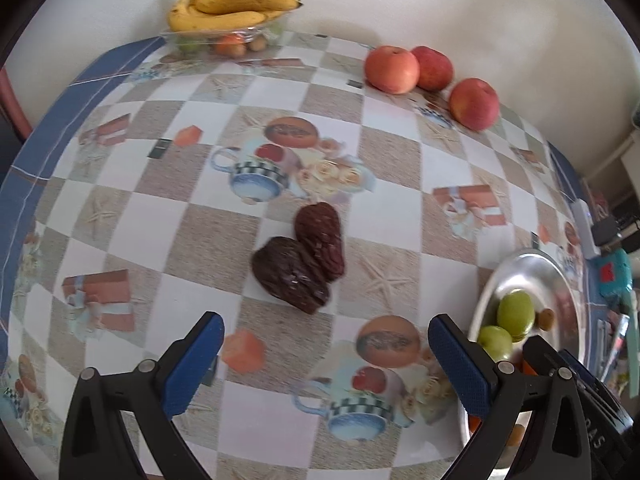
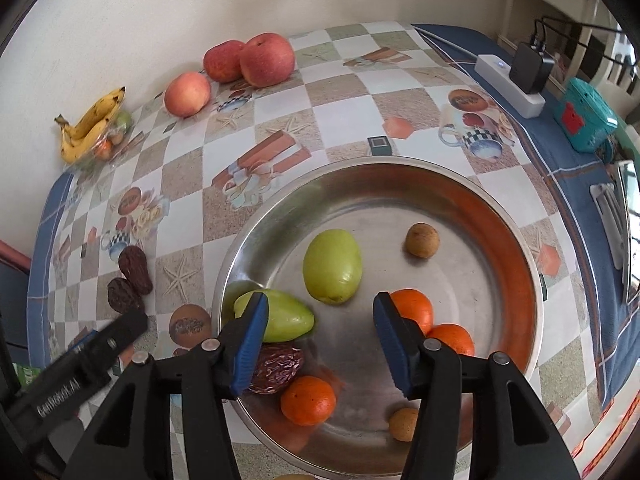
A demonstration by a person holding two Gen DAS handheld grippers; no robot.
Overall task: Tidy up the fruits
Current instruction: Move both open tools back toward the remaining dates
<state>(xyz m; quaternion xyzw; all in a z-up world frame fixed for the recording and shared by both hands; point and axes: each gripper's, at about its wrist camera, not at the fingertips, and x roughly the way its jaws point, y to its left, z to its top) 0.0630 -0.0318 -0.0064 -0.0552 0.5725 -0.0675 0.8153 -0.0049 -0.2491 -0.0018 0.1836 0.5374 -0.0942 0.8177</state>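
Dark brown, wrinkled: two dates [image 1: 298, 258] lie touching on the tablecloth [image 1: 192, 220], just beyond the left gripper [image 1: 326, 364]. In the left wrist view, near date's long axis runs from upper left to lower right; far one runs nearly straight away, slightly tilted. Left gripper angles steeply down, jaws wide apart, nothing betw. them, pads clear of both dates.

Right gripper [image 2: 318, 344] also tips steeply down, over the steel bowl [image 2: 500, 216]; jaws partly apart, nothing clamped. In the bowl: two green fruits [image 2: 332, 266], upright-ish one w/ long axis near-far, other lying left-right under the left pad; a third date [image 2: 278, 368]; three oranges [image 2: 308, 400]; two small brown round fruits [image 2: 422, 240].

Far side by the wall: three apples [image 1: 392, 70] in a row, and bananas [image 1: 228, 10] atop a clear tray w/ more fruit, stems pointing left in the left wrist view.

Table has a checked cloth w/ mug and starfish prints, blue border. Right edge: white power strip [image 2: 508, 80] w/ black adapter, teal box [image 2: 584, 120].
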